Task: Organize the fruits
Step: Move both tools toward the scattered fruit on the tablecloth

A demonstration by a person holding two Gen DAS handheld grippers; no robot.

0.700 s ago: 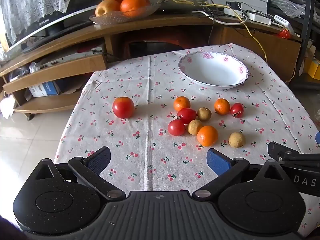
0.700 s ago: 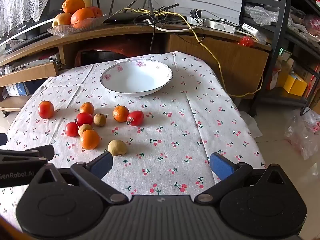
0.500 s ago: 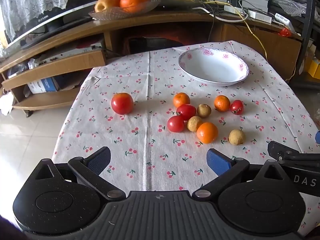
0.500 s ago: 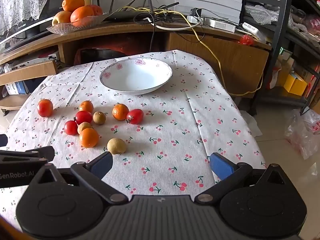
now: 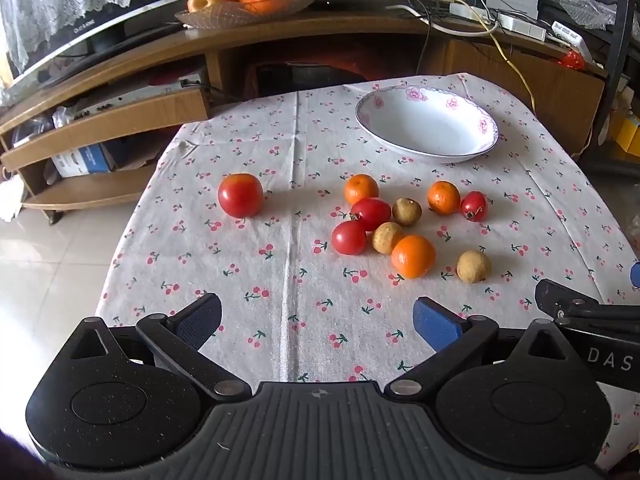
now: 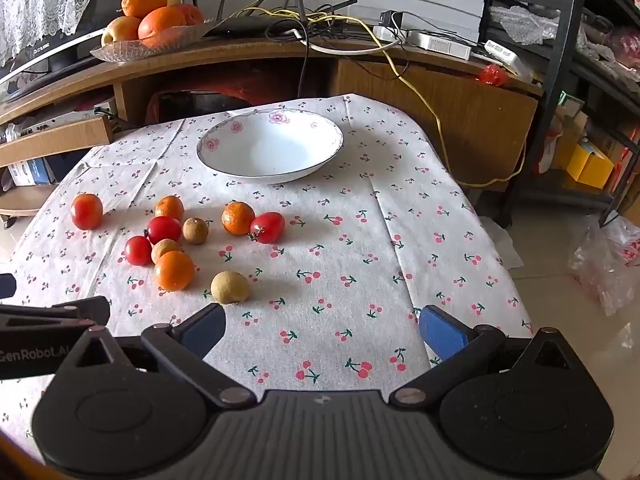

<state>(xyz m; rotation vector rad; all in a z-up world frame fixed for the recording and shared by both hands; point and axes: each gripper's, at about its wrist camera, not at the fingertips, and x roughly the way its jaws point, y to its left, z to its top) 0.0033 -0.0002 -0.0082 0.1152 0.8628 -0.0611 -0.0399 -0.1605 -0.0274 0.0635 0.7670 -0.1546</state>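
Both your left hand-held gripper (image 5: pixel 318 318) and right hand-held gripper (image 6: pixel 322 330) gape empty (nothing grasped); nudge the clustered fruits (image 5: pixel 384 226) and they'll likely roll off the bench (image 5: pixel 248 280).

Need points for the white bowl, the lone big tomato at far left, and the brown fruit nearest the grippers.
white bowl (image 6: pixel 334 152), right wrist view, on its right rim.
lone big tomato (image 5: pixel 240 195), left wrist view, on the middle of its skin.
nearest brown fruit (image 6: pixel 230 287), right wrist view, on its centre.
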